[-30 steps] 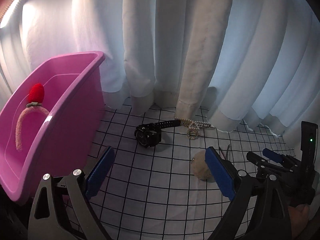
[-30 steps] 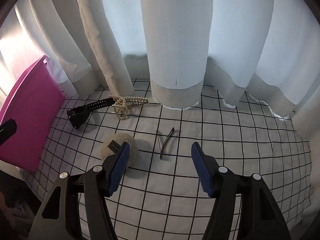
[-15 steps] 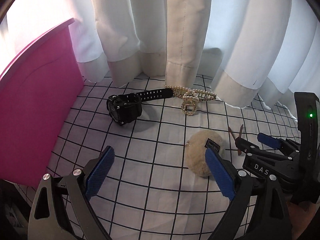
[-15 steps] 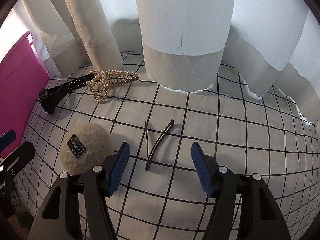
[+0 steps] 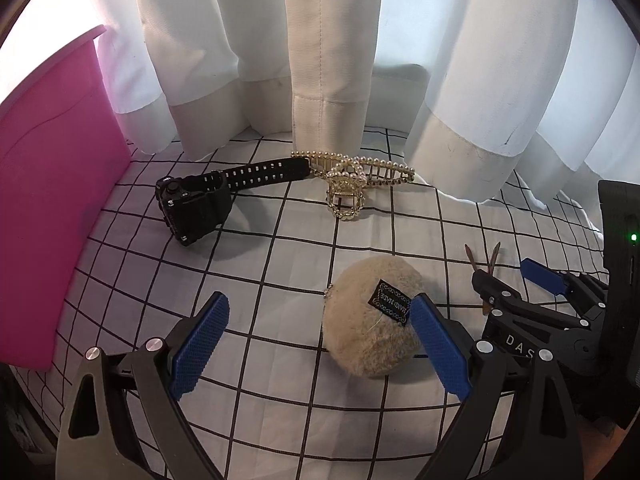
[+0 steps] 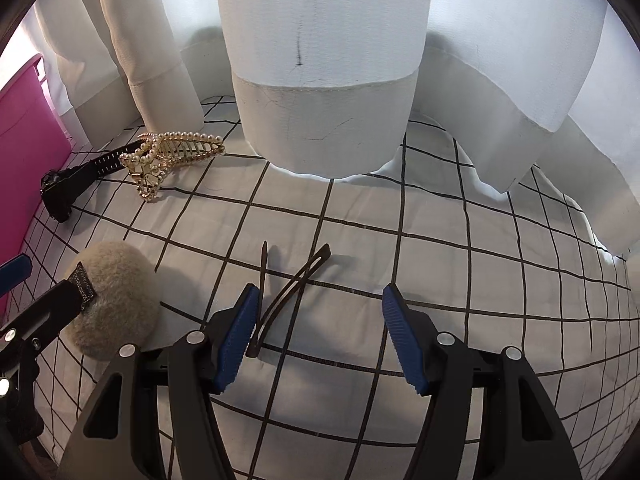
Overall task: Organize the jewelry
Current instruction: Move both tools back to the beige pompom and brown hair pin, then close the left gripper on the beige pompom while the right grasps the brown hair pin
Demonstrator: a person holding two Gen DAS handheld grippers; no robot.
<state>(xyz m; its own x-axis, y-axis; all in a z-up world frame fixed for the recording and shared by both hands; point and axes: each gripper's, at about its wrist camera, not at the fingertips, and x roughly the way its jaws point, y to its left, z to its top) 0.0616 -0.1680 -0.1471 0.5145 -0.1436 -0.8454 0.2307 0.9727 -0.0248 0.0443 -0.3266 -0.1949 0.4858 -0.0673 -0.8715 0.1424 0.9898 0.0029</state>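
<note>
While both grippers hang open | left gripper has pompom at its 3 o'clock pad | right gripper has hairpin at 9 | centre before closing

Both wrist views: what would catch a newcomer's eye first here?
Probably the fluffy beige pompom on the black-gridded white cloth, between the open left gripper's blue pads. Behind it, a gold pearl-studded claw clip touches a black wristwatch; a bright pink plastic bin stands at left.
</note>
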